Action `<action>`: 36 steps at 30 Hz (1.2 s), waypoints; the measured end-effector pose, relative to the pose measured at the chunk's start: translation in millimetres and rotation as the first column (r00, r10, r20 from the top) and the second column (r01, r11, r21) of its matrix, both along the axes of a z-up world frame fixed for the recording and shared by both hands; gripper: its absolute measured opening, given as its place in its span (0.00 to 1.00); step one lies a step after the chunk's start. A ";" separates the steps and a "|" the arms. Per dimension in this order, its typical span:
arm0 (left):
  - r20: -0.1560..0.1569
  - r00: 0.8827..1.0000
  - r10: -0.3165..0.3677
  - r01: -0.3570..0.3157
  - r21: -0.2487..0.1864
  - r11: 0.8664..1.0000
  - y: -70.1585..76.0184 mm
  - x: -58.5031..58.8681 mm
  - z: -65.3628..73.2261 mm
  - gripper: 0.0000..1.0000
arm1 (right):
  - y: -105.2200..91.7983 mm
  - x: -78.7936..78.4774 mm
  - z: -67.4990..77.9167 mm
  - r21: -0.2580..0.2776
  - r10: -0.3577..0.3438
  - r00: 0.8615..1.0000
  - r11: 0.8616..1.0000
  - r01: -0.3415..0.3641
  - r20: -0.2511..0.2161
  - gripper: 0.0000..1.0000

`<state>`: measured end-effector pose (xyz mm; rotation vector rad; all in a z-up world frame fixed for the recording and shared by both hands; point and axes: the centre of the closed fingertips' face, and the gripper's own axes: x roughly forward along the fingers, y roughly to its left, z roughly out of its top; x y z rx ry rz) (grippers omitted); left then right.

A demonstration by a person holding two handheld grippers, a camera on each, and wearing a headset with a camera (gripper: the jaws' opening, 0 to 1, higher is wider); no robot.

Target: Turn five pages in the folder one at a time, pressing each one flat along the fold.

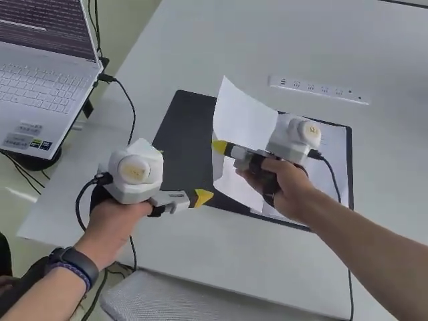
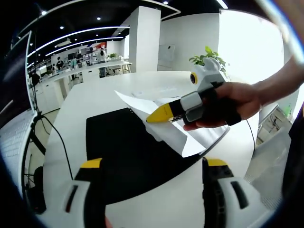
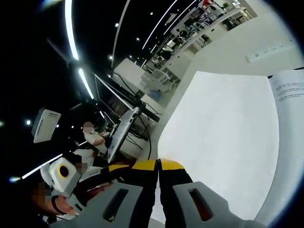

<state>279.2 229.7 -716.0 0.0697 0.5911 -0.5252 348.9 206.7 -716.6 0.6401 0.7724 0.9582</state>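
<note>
Head view, left to right: laptop (image 1: 40,67) beside the table (image 1: 221,40); my left tongs (image 1: 202,197), spread wide and empty, at the black folder's (image 1: 180,134) near edge; my right tongs (image 1: 219,146), pinched shut on a white page (image 1: 244,120) lifted over the open folder, other sheets (image 1: 338,160) lying flat in its right half; power strip (image 1: 317,89) beyond. The right gripper view adds the closed jaws meeting on the paper; the left gripper view, the page's curl.

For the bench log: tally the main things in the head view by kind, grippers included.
grippers: 2 (left gripper, right gripper)
folder: 1
lifted page: 1
laptop: 1
power strip: 1
Total: 6
</note>
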 end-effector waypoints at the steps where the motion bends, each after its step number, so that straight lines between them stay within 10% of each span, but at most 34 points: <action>1: -0.001 1.000 0.002 -0.002 0.002 1.000 1.2 -0.8 -0.2 0.84 | 1.7 0.9 -4.5 -0.005 -0.004 1.000 1.000 0.004 -0.013 0.00; 25: -0.009 1.000 0.022 -0.022 -0.009 1.000 6.4 0.4 0.1 0.84 | 21.7 16.1 -86.8 -0.087 -0.044 0.983 0.996 0.029 -0.176 0.00; 36: -0.023 0.999 0.031 -0.031 -0.008 0.999 14.7 3.1 -14.0 0.83 | 24.0 16.1 -104.7 -0.143 -0.073 0.981 0.989 0.047 -0.181 0.02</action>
